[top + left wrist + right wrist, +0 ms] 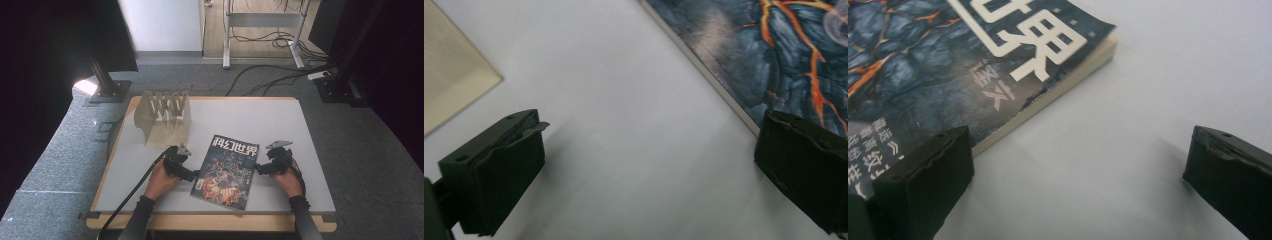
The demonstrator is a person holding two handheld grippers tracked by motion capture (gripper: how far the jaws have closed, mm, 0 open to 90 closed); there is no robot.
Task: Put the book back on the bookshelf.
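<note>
Left tongs (196, 175) and right tongs (259, 169), both released and spread wide, flank a magazine (227, 170) lying flat between them on the bench (280, 125), its cover titled "科幻世界"; a wooden rack (165, 120) stands beyond the left tongs.

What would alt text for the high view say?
A person's two hands hold the left gripper and right gripper, jaws open, at either side of a magazine lying flat on a white table. A wooden rack stands behind.
</note>
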